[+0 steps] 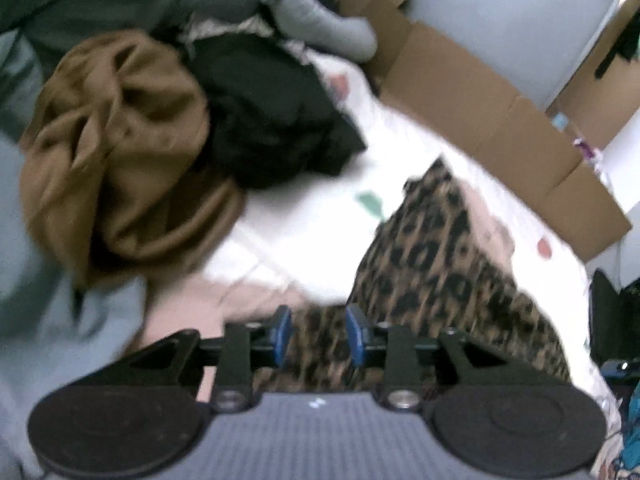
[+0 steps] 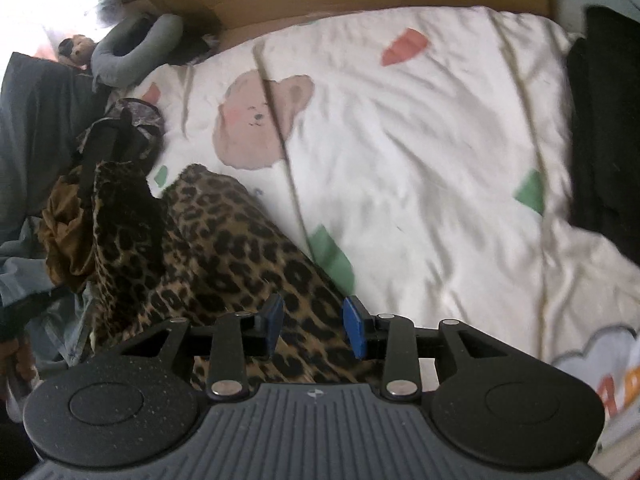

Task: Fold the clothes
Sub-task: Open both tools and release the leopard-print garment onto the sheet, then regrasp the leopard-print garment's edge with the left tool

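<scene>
A leopard-print garment (image 1: 432,264) lies on a white bed cover (image 1: 304,216) printed with bears and carrots. My left gripper (image 1: 319,334) is open just above the garment's near edge, with cloth showing between its blue pads. In the right wrist view the same garment (image 2: 224,248) runs from the lower middle to the left. My right gripper (image 2: 313,326) is open over its near end, holding nothing. The left gripper's dark body (image 2: 116,152) shows at the garment's far left end.
A crumpled brown garment (image 1: 120,160) and a black one (image 1: 272,120) are piled at the left, with grey-blue cloth (image 1: 48,320) beside them. A grey neck pillow (image 2: 132,48) and cardboard boxes (image 1: 500,120) line the far edge. A black item (image 2: 608,128) lies at the right.
</scene>
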The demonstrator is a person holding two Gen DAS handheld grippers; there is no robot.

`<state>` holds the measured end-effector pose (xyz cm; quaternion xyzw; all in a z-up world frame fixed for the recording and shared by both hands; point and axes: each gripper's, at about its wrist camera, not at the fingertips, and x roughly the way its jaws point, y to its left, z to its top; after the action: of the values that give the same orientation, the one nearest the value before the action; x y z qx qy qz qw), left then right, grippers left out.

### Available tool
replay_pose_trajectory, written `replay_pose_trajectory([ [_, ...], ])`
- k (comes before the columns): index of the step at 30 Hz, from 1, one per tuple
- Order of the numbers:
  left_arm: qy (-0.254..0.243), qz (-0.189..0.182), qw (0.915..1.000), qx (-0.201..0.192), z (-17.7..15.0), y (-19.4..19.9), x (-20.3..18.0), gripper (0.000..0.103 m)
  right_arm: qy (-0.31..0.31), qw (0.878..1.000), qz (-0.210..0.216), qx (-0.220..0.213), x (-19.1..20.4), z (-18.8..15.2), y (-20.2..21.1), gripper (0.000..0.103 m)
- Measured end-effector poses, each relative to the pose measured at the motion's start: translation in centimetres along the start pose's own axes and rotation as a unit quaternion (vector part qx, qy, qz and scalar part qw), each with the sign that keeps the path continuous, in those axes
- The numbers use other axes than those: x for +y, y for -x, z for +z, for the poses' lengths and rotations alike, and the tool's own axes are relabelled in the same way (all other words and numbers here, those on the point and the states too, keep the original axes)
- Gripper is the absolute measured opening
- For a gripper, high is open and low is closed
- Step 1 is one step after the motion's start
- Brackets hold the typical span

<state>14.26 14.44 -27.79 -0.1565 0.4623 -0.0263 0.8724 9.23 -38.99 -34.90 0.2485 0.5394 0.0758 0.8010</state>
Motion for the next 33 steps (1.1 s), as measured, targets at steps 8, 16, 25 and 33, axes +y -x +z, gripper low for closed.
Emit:
replay_pose_trajectory([
  [8,-0.055,-0.038,0.9969,-0.042,4.4,-2.6,-4.6,0.056,0.017,0.999,0.023,-0.028,2.8,3.9,-2.5,0.043],
  [16,-0.117,-0.044,0.9911,-0.045,6.9,-5.8,-9.1,0.071,0.026,0.998,0.046,-0.04,4.5,5.6,-5.6,0.046],
  [25,-0.173,-0.028,0.9837,-0.039,8.5,-9.5,-11.9,0.077,0.044,0.997,0.051,-0.045,5.6,6.9,-8.8,0.046],
  [33,-0.191,-0.023,0.9812,-0.015,9.6,-12.8,-12.5,0.075,0.073,0.995,0.046,-0.048,7.2,8.7,-11.7,0.046],
])
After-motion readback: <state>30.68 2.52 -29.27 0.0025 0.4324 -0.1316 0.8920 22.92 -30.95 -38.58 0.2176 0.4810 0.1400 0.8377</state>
